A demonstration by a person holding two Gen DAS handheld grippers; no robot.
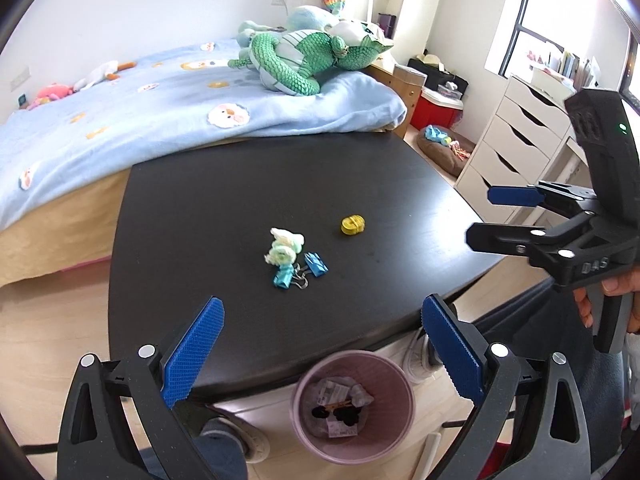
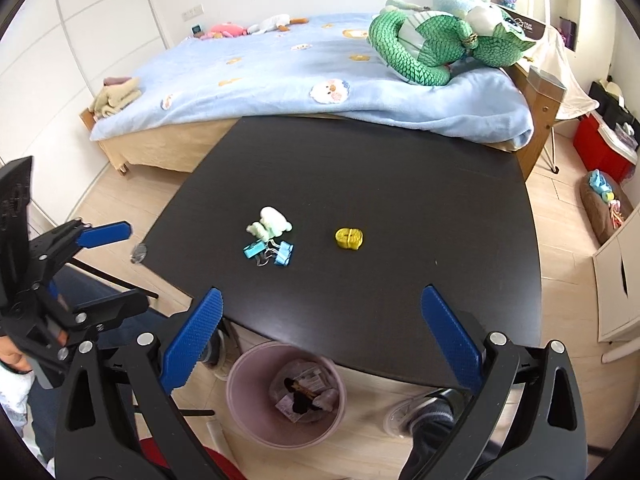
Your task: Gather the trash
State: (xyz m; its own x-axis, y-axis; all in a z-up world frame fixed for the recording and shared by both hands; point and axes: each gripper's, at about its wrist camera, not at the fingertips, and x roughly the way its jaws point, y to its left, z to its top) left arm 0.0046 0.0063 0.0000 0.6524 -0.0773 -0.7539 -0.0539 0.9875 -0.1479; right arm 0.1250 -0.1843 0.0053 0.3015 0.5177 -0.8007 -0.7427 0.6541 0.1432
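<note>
My right gripper [image 1: 494,216] reads "DAS" on its black body in the left view (the only lettering I can make out). Both grippers hang over the near edge of the dark table [image 2: 400,184], fingers wide apart and holding nothing; my left gripper [image 1: 322,344] mirrors the right. The crumpled tissue wad [image 1: 285,246] lies mid-table, touching two blue binder clips [image 1: 300,270], with a yellow tape roll [image 1: 352,225] apart to its right and bare tabletop all around. The pink trash bin [image 2: 240,412] stands on the floor below the near edge, scraps inside. Only the right view shows a small grey crumpled scrap [image 2: 139,253] at the table's left corner.
</note>
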